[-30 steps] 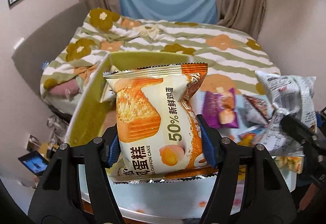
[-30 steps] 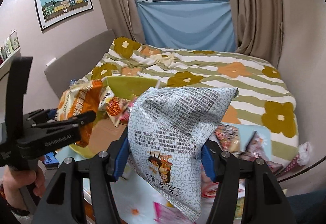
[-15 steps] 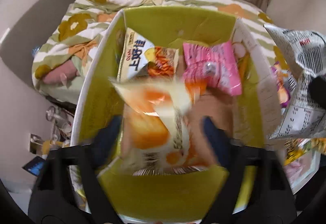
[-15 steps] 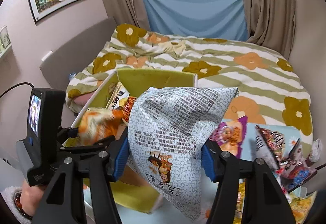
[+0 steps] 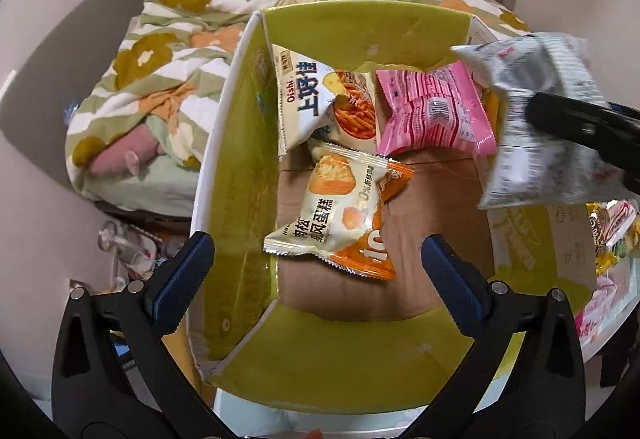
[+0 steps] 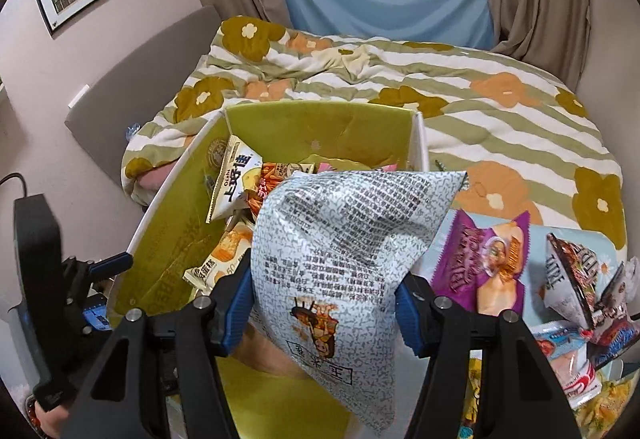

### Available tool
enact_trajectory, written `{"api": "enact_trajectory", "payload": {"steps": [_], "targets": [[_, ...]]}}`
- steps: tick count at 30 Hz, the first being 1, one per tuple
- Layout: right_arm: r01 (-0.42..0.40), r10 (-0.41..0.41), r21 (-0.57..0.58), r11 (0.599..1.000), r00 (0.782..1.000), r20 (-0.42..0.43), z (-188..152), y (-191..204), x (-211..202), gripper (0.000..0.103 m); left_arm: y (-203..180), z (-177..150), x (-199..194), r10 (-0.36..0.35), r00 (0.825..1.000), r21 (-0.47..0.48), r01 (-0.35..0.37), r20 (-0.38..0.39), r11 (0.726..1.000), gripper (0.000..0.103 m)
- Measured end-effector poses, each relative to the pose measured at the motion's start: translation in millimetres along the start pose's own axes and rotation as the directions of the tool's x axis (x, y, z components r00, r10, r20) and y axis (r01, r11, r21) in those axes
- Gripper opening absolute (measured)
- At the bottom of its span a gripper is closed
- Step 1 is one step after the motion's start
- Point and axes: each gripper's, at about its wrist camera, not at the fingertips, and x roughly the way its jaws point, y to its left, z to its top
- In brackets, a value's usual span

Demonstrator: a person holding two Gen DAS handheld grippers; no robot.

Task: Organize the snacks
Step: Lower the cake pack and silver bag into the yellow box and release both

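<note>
Hovering over the open cardboard box with yellow-green inner walls (image 5: 360, 23), the left gripper (image 5: 318, 263) had its blue-padded jaws spread wide with nothing between them. Directly below, on the brown floor of the box, lay the cream-and-orange chiffon cake packet (image 5: 340, 215), printed with a cake slice, an egg and Chinese characters; a percentage figure on it was only partly legible. Just beyond it, toward the far wall, leaned a white snack bag marked "Oishi" in blue (image 5: 312, 99), showing orange sticks, and to its right sat a pink wrapper (image 5: 432, 111) turned so its barcode and small print faced up.

The right gripper (image 6: 324, 311) was clamped on a puffy white bag covered in grey squiggles and dense black Chinese text (image 6: 344, 235), a small cartoon figure printed low on it. In the left wrist view that bag hung blurred above the right edge of the box. To the right of the box, on the table, lay a purple packet (image 6: 484, 271) and a dark-patterned bag (image 6: 576, 279), their lettering too distorted to read. A green-striped flowered quilt (image 6: 500, 111) covered the bed beyond.
</note>
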Motion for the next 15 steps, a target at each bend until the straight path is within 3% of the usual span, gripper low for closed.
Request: {"api": "enact_trajectory", "payload": {"steps": [8, 9, 10, 12, 15], "targets": [[-0.016, 0.016, 0.004, 1.0, 0.999, -0.044, 8, 8, 31, 0.062, 0, 0, 2, -0.024, 1.0, 0.011, 0.023, 0.008, 1.0, 0.103], [-0.026, 0.026, 0.012, 1.0, 0.998, -0.048, 8, 8, 36, 0.07, 0, 0, 4, -0.024, 1.0, 0.013, 0.024, 0.005, 1.0, 0.103], [-0.031, 0.032, 0.019, 0.999, 0.998, -0.05, 8, 8, 37, 0.086, 0, -1, 6, -0.023, 1.0, 0.016, 0.023, 0.002, 1.0, 0.103], [-0.038, 0.039, 0.027, 0.999, 0.998, -0.051, 6, 7, 41, 0.102, -1, -2, 8, -0.024, 1.0, 0.019, 0.024, -0.003, 1.0, 0.103], [-0.03, 0.031, 0.022, 0.999, 0.999, -0.037, 1, 7, 39, 0.103, -3, -3, 9, -0.011, 1.0, 0.036, 0.011, -0.001, 0.999, 0.103]]}}
